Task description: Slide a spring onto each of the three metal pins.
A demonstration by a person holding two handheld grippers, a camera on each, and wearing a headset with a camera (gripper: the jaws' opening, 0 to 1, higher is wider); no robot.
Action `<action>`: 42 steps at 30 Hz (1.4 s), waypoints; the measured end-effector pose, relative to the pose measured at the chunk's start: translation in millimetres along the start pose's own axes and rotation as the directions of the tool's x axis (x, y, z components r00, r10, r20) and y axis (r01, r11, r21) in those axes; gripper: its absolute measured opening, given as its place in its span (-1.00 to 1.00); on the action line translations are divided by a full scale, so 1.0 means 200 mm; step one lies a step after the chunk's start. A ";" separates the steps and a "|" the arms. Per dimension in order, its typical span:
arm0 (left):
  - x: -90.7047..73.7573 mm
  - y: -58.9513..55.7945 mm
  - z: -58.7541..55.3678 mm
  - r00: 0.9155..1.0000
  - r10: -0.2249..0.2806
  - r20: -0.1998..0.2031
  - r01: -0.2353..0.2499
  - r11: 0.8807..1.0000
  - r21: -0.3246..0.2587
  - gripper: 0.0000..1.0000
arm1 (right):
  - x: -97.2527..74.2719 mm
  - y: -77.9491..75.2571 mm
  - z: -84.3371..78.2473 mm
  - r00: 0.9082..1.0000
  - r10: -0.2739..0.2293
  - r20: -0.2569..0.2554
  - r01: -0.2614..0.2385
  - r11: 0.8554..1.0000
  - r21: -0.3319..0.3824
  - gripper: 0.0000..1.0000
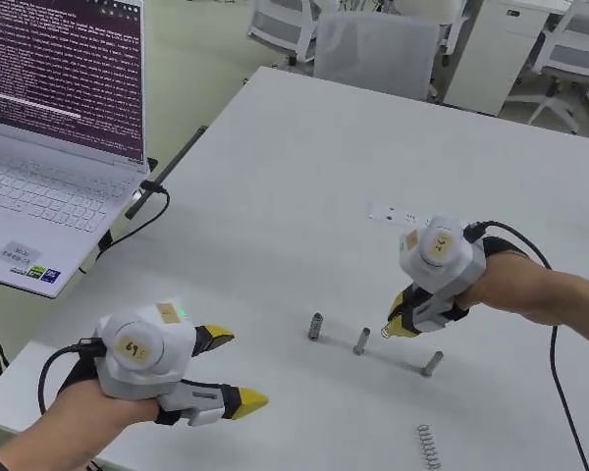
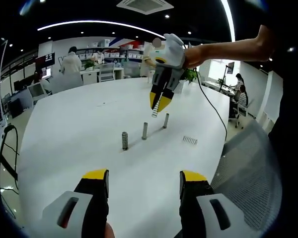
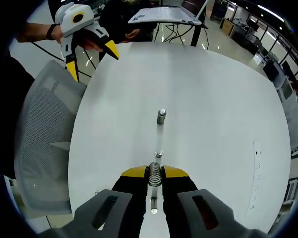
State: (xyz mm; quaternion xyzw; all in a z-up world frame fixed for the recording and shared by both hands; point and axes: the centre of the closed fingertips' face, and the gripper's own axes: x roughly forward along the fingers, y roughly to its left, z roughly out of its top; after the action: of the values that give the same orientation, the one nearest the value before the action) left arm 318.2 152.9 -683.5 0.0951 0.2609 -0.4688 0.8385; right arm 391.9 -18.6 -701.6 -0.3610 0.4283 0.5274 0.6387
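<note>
Right gripper [image 3: 154, 171] pinches the second spring [image 3: 154, 177], seemingly just above the middle pin [image 3: 159, 154] — align, then lower. Left gripper [image 1: 238, 367] gapes empty.

My bench is a white table [image 1: 304, 177]. Open laptop [image 1: 49, 128] at my left, screen lit with text lines. Grey mesh chair [image 1: 378, 54] at the far side, white cabinet [image 1: 491, 49] beyond it, pale floor [image 1: 201, 49] around. Long ceiling light strips [image 2: 94, 22] overhead; open-plan room, more desks behind.

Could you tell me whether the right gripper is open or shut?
The right gripper is shut on a spring: its yellow tips press the coil from both sides.
</note>
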 end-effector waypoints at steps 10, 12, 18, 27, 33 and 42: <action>-0.02 0.02 -0.01 1.000 0.012 -0.003 -0.012 1.000 -0.009 0.05 | 0.03 -0.02 0.02 1.000 0.010 -0.007 -0.011 1.000 -0.015 -0.83; -0.03 0.02 -0.01 1.000 0.014 -0.002 -0.014 1.000 -0.011 0.06 | 0.04 -0.02 0.02 1.000 0.013 -0.007 -0.014 1.000 -0.014 -0.83; -0.04 0.03 -0.01 1.000 0.020 -0.002 -0.020 1.000 -0.017 0.07 | 0.06 -0.02 0.04 1.000 0.021 -0.010 -0.022 1.000 -0.019 -0.83; -0.06 0.04 -0.02 1.000 0.027 -0.004 -0.027 0.999 -0.023 0.07 | 0.08 -0.04 0.06 1.000 0.028 -0.013 -0.028 0.999 -0.026 -0.83; -0.07 0.05 -0.03 1.000 0.030 -0.005 -0.030 0.999 -0.028 0.06 | 0.11 -0.04 0.06 0.999 0.034 -0.025 -0.035 0.999 -0.034 -0.83; -0.08 0.06 -0.05 0.999 0.037 -0.008 -0.037 0.999 -0.036 0.06 | 0.15 -0.03 0.05 0.998 0.040 -0.050 -0.043 0.998 -0.054 -0.83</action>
State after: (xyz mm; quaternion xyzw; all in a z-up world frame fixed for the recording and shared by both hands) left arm 318.6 175.2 -684.2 0.0863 0.2708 -0.4480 0.8477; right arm 402.4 -0.4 -725.0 -0.3823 0.4368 0.5431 0.6067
